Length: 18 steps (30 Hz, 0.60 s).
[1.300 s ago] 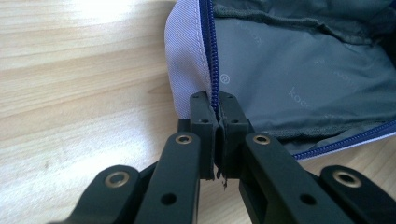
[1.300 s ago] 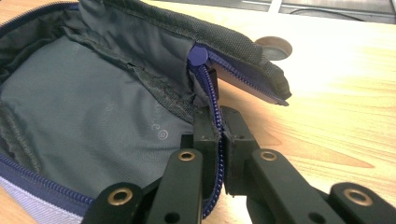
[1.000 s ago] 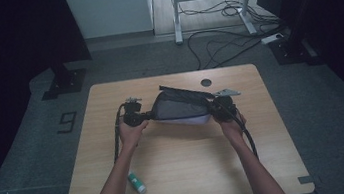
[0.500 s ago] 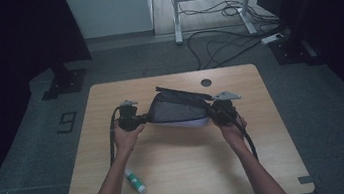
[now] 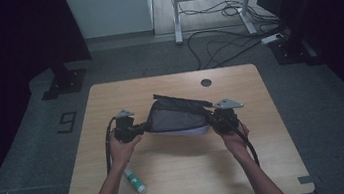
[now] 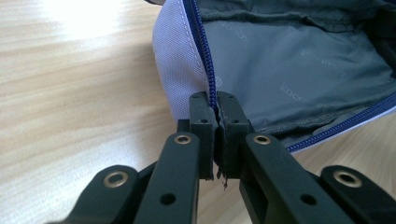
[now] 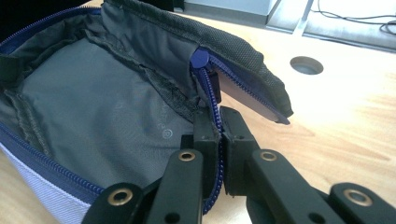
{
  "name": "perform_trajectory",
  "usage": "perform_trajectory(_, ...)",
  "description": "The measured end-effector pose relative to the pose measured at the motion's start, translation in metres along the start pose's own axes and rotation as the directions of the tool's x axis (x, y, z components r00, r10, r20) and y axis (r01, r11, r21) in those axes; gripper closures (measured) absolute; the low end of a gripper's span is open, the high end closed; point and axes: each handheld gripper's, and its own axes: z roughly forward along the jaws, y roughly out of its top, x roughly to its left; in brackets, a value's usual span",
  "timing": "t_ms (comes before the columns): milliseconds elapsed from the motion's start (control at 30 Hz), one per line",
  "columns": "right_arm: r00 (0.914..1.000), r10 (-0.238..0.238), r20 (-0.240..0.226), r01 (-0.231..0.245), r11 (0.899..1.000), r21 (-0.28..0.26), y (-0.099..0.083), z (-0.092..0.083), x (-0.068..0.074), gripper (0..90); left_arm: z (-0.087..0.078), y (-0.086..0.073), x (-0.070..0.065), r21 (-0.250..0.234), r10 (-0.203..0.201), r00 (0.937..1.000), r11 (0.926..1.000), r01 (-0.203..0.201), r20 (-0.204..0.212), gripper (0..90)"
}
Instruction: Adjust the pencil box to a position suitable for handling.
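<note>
Between the two hands at mid-table (image 5: 185, 176), the soft, light pouch (image 5: 178, 119) sags open (lining limp), left gripper (image 6: 218, 109) and right gripper (image 7: 219, 123) fingers pinched shut on its zipper ends, the firmest hold.

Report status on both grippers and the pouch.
Left gripper and right gripper shut on pouch ends, at the zipper. Pouch open, lining showing. Tube lies near, clear of the work.
</note>
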Motion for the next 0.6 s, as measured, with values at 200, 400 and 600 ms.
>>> perform_trajectory(200,0.9993,0.019,-0.033,-0.018,0.999,0.029,-0.021,0.002,0.004,85.0,0.004,-0.023,0.002,0.034,-0.011,0.9997,0.9994,0.011,0.021,86.6)
perform_trajectory(400,0.9989,0.031,-0.036,-0.028,0.997,0.072,-0.039,0.012,0.003,85.0,0.011,-0.039,0.005,0.055,-0.037,0.9986,0.9978,0.035,0.037,86.4)
perform_trajectory(600,0.9996,0.024,-0.013,-0.023,0.995,0.101,-0.05,0.018,0.0,84.4,0.018,-0.046,0.004,0.086,-0.044,0.9973,0.9955,0.039,0.059,85.2)
